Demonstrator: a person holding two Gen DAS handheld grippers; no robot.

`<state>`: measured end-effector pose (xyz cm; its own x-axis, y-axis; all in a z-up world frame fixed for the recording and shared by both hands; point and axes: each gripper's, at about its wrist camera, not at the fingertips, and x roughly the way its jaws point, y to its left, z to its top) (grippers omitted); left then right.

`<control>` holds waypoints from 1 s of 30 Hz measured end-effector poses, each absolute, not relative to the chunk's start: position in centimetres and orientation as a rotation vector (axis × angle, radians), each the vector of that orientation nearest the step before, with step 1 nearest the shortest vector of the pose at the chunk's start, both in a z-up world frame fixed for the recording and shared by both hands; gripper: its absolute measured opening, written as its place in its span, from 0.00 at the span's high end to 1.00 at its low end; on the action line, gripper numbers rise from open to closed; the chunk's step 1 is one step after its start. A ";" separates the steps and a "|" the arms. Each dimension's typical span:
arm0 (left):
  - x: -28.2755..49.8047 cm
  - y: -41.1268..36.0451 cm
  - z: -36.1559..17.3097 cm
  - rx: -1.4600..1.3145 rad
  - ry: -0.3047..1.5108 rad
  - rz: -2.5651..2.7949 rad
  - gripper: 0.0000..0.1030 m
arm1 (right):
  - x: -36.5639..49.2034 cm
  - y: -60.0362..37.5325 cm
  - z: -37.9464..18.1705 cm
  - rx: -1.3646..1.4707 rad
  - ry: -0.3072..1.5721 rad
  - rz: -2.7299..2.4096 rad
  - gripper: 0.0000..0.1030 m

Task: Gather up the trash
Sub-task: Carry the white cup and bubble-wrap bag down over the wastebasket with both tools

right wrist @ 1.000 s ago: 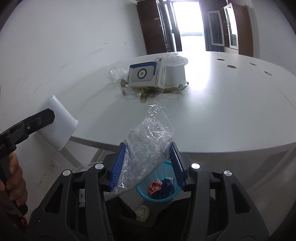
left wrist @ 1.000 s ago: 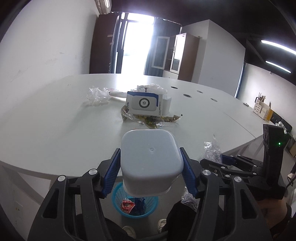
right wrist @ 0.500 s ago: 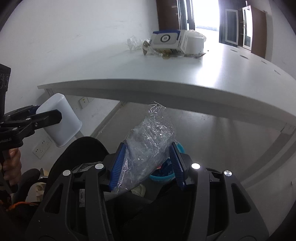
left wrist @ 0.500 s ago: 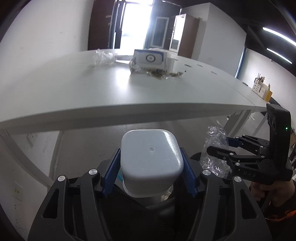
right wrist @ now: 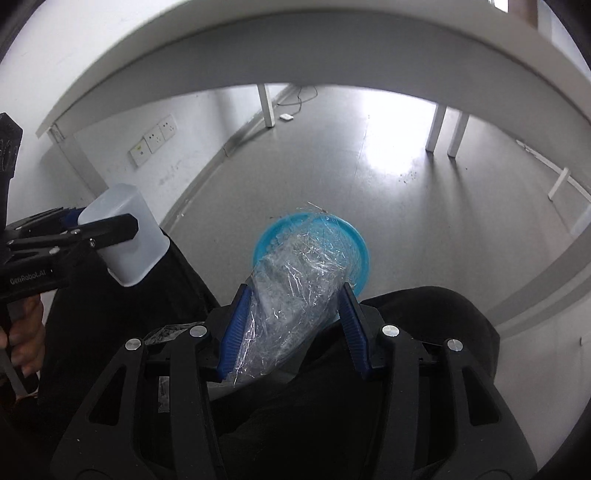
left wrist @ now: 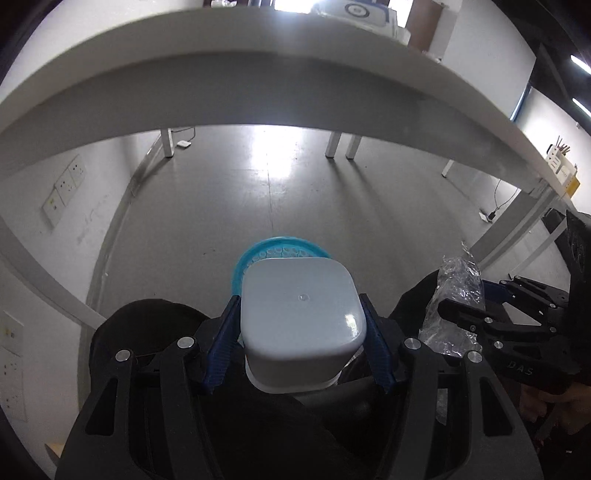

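We counted two grippers: the left gripper (left wrist: 302, 343) and the right gripper (right wrist: 291, 325), each with two blue pads. One white plastic container (left wrist: 301, 314) sat between the left pads; one crumpled clear plastic wrap (right wrist: 295, 280) sat between the right. One blue basket (right wrist: 358, 254) stood on the floor, just beyond both. One white table (left wrist: 258, 66) arched overhead; on its far top we noted one white-and-blue box (left wrist: 364, 13). We made out one hand (right wrist: 22, 332) at near left. On the left wall we counted three socket plates (right wrist: 153, 142) in one row.
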<state>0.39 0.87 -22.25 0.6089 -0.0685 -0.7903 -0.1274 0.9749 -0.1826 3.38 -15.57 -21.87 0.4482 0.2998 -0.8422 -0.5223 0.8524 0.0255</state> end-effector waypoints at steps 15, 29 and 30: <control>9.4 2.6 -30.3 -0.262 1.123 0.094 0.41 | 11.5 -12.4 -28.9 -0.251 1.178 0.407 0.56; 14.0 4.8 -34.6 -0.392 1.173 0.162 0.41 | 17.5 -11.4 -34.1 -0.265 1.251 0.341 0.56; 14.2 4.9 -34.7 -0.398 1.173 0.160 0.41 | 18.0 -11.2 -34.5 -0.266 1.261 0.342 0.56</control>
<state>14.18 4.89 -34.67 0.3858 -0.0831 -0.9188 -0.3257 0.9195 -0.2199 18.01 -11.20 -34.53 0.2662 0.1049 -0.9582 -0.3935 0.9193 -0.0086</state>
